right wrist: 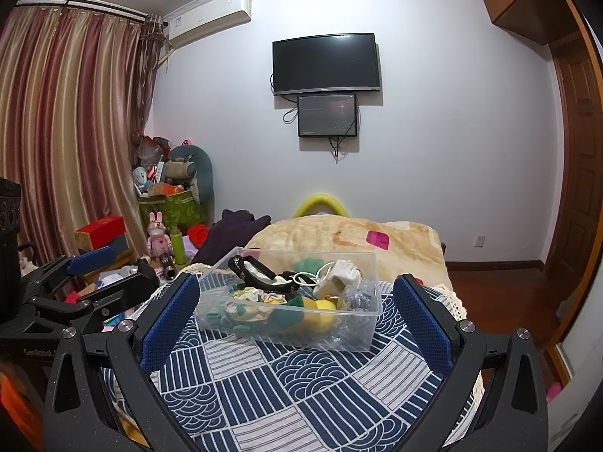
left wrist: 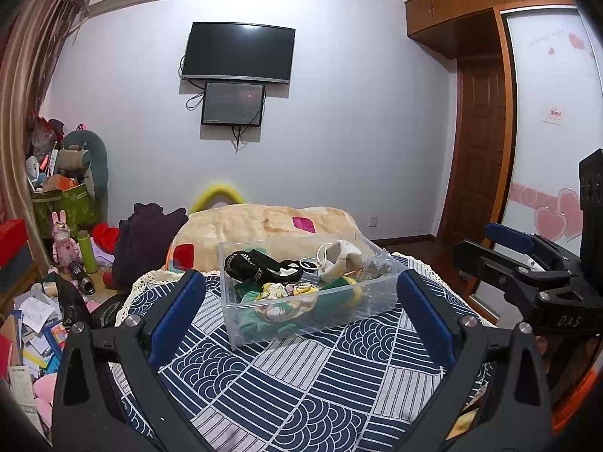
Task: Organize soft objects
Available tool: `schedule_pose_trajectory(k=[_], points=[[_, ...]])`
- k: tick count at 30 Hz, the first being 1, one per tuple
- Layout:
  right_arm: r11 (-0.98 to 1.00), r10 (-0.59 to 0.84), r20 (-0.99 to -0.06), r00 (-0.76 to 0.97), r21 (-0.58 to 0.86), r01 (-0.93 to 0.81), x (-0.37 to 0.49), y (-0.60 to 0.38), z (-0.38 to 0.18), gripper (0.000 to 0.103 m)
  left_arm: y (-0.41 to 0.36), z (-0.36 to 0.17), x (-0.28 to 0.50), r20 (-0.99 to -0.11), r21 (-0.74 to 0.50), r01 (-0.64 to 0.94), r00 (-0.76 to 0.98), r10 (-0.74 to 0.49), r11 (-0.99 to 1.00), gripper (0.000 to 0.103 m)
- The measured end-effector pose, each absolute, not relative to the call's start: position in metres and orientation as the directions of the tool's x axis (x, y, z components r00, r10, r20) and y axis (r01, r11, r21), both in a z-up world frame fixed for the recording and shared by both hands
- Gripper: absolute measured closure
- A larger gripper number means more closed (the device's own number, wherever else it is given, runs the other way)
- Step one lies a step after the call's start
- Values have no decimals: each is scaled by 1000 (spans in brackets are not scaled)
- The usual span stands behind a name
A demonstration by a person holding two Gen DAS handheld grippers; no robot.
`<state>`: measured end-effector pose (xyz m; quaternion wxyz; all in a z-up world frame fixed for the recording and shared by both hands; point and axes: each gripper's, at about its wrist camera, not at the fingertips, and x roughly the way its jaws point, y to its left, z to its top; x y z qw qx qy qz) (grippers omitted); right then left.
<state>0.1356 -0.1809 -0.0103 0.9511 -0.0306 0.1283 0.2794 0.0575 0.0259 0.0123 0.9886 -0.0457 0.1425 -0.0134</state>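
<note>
A clear plastic bin stands on the navy-and-white patterned bedspread. Inside it lie a black soft item, a white soft item, and green and yellow socks. My left gripper is open and empty, just short of the bin. My right gripper is open and empty too, in front of the bin. Each gripper shows at the edge of the other's view: the right gripper and the left gripper, both apart from the bin.
A folded beige blanket lies beyond the bin, with a dark garment at its left. Toys, papers and boxes crowd the floor on the left. A wooden wardrobe and door stand on the right.
</note>
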Motion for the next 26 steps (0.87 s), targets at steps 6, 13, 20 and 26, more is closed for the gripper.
schedule_pose_trajectory(k=[6,13,20,26], points=[[842,524,-262,811,13,-540,136,-181,-10,0,25,11,58,-273,-93,21,961,-45,995,0],[841,525,-261,810,14,-540,136,-180,-10,0,22,10,58,-276,-89,29,960,-53,996,0],[840,526,-265,808,15,-542,134,-179,-10,0,24,11,58,-279,-108,30,959,-59,994,0],[838,529,-270,805,17,-545,134,-177,-10,0,26,11,60,-291,-136,35,954,-74,990,0]])
